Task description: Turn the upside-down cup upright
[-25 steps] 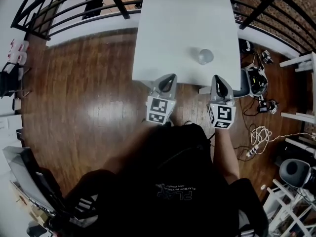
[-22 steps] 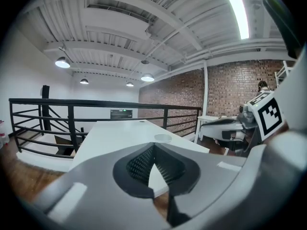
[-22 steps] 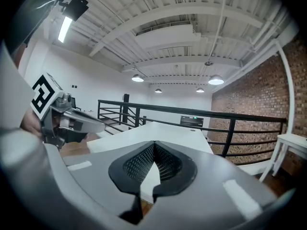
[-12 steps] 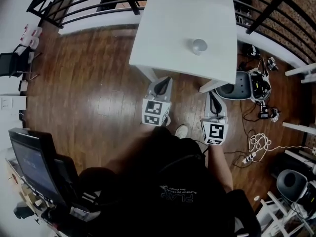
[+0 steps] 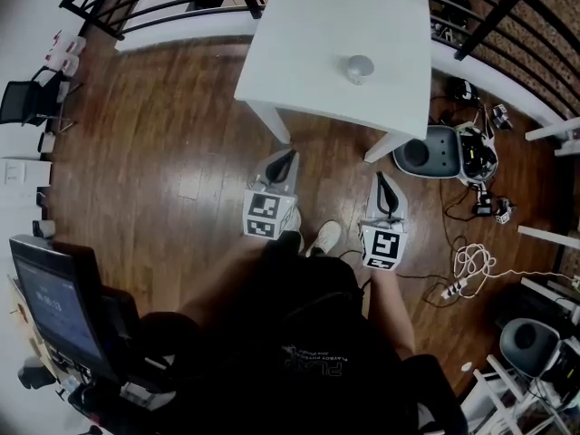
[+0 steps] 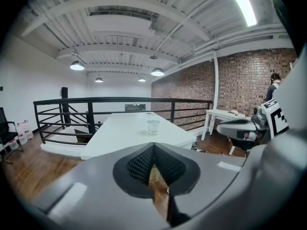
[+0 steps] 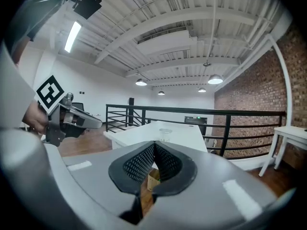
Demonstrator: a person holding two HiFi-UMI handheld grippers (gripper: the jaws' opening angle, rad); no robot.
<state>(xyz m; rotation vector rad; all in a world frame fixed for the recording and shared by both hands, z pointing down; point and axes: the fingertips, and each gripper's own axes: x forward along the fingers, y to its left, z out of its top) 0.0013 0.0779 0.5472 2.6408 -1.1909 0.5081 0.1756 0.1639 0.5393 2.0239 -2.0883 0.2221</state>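
Possibly the left gripper or right gripper, both with jaws pressed together and empty, could have toppled the cup at upper centre.

One white table is showing, bearing one cup. Two grippers are hanging before it: one left gripper and one right gripper. One grey chair, one monitor and one coiled white cable are sitting around

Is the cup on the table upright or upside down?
Upright: in the left gripper view the cup stands on the white table, wider rim up.
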